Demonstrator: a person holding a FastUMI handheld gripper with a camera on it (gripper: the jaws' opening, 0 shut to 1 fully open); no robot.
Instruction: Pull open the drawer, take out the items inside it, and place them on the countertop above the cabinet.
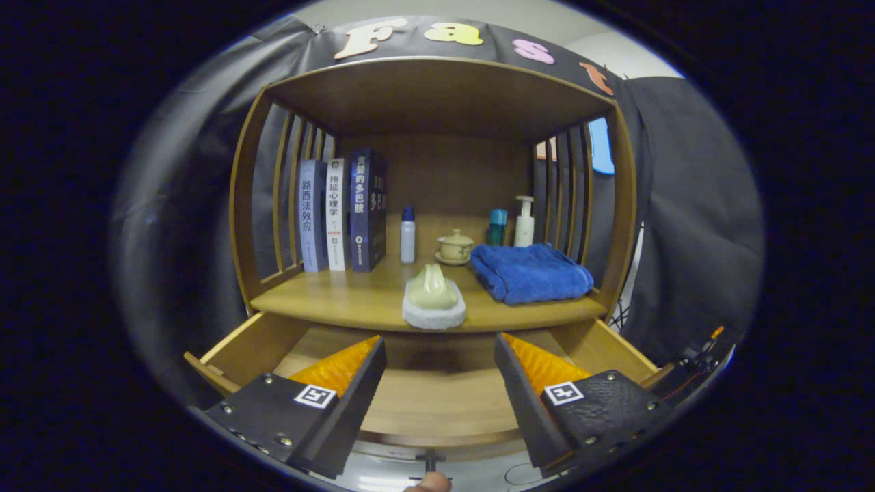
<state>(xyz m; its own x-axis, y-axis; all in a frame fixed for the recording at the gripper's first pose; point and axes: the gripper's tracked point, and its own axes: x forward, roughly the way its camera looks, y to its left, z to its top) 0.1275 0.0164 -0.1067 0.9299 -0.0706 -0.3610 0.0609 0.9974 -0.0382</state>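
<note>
The wooden drawer [437,396] stands pulled open below the countertop [355,301], and its floor between my fingers looks bare. My gripper [441,355] hovers over the drawer, open, with nothing between its fingers. On the countertop's front edge, just beyond the fingers, sits a pale green ceramic pitcher on a white towel [433,301]. A folded blue towel [530,273] lies to its right on the same surface.
Further back on the countertop stand three books [342,215], a small white bottle [407,236], a lidded tea cup on a saucer [455,247], a teal bottle [497,227] and a white pump bottle [524,222]. Slatted wooden sides and a roof enclose the shelf.
</note>
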